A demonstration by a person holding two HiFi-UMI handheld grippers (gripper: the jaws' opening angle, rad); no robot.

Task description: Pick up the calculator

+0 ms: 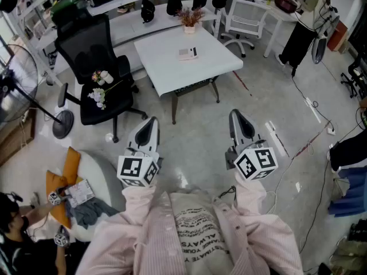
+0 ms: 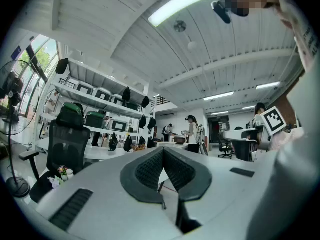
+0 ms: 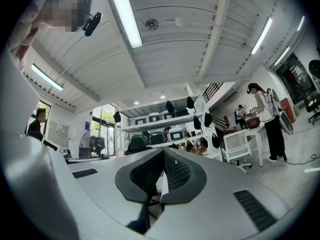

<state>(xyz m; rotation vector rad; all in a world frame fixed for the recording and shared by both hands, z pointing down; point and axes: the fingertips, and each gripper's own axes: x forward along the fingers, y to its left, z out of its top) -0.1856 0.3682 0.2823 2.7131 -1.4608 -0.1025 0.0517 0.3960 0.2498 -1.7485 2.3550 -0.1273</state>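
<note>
Only the head view shows the calculator (image 1: 188, 53), lying on the white worktop (image 1: 166, 73) well ahead of the left tool (image 1: 152, 122) and right tool (image 1: 236, 116), whereas each tool's own view shows its jaws pressed together, empty.

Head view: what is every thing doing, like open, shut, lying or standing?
calculator: lying flat on the white table, untouched
left hand-held gripper: shut, empty
right hand-held gripper: shut, empty
flowers: lying on the black chair
potted plant: standing upright on the table
</note>
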